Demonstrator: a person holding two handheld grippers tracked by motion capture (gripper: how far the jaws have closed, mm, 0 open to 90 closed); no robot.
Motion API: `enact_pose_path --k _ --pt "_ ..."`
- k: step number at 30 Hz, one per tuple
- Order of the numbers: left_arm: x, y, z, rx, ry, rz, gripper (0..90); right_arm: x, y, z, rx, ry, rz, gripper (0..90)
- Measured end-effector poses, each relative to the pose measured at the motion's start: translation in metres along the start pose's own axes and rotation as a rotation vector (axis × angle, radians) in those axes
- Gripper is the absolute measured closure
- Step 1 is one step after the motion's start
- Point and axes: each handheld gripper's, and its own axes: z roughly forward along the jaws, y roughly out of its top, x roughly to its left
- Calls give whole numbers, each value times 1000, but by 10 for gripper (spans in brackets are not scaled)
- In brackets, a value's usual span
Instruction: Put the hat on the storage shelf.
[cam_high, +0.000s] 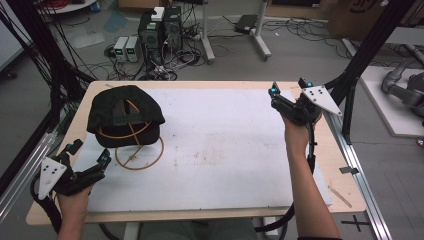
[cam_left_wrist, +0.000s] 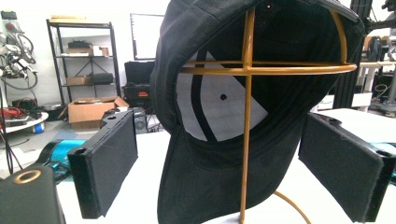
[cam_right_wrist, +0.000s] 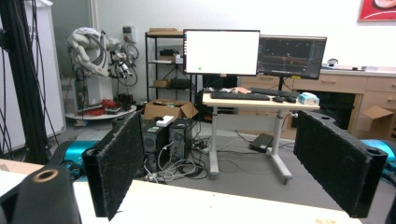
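Sitting on a gold wire stand (cam_high: 134, 150) at the table's (cam_high: 225, 150) left rear: a black cap (cam_high: 124, 114), brim drooping toward the near edge. Left gripper (cam_high: 86, 165) low at the near-left corner, jaws spread wide, aimed at the cap, close but apart from it; cap (cam_left_wrist: 243, 116) and stand (cam_left_wrist: 246, 140) framed between them in the left gripper view. Right gripper (cam_high: 290, 92) raised at the far-right edge, jaws wide, holding nothing, pointed off the table toward a desk with monitors (cam_right_wrist: 254, 52).
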Motion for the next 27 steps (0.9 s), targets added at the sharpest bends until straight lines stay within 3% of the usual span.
enact_pose_path --k 27 --pt "-1 -1 1 6 -1 -1 121 -14 -48 -39 46 -7 6 158"
